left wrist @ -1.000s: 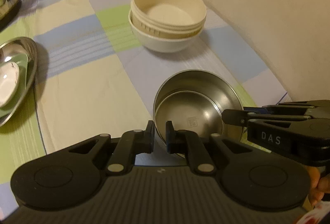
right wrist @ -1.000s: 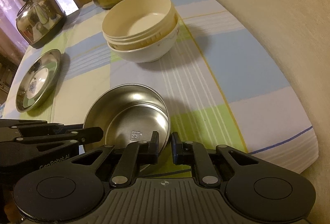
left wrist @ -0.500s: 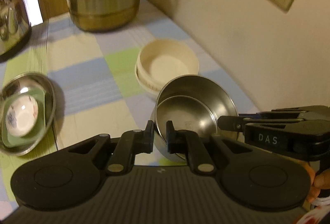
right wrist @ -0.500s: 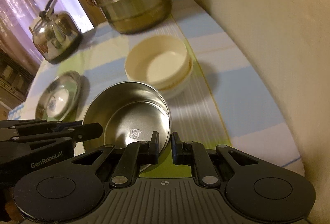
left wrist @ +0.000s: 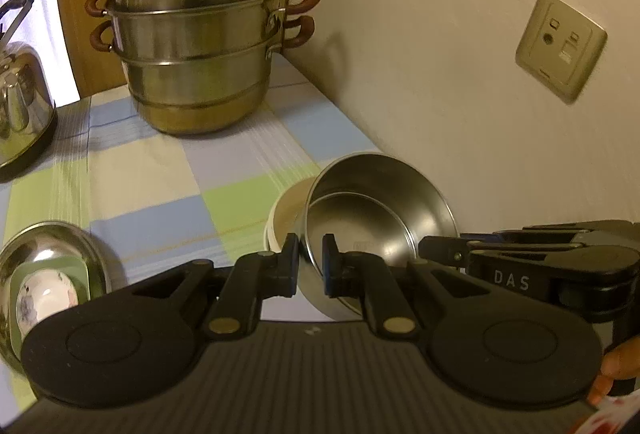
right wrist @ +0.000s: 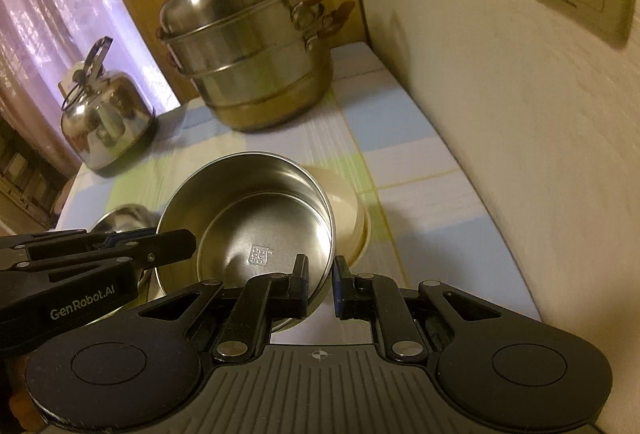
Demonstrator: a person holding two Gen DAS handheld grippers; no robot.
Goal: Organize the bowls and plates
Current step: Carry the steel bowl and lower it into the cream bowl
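Our left gripper (left wrist: 311,261) and right gripper (right wrist: 321,284) both pinch the steel bowl's (left wrist: 380,222) near rim, fingers narrow. The cream bowl stack (right wrist: 348,222) lies just beyond at twelve o'clock, partly under it.

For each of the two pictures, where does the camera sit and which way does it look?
Left wrist: sits behind the left claw, facing the steamer pot; the right claw and fingers show at the right.
Right wrist: sits behind the right claw, facing the pot and kettle; the left claw shows at the left.
Shared: the steel bowl gripped by both claws, cream bowls, pot.
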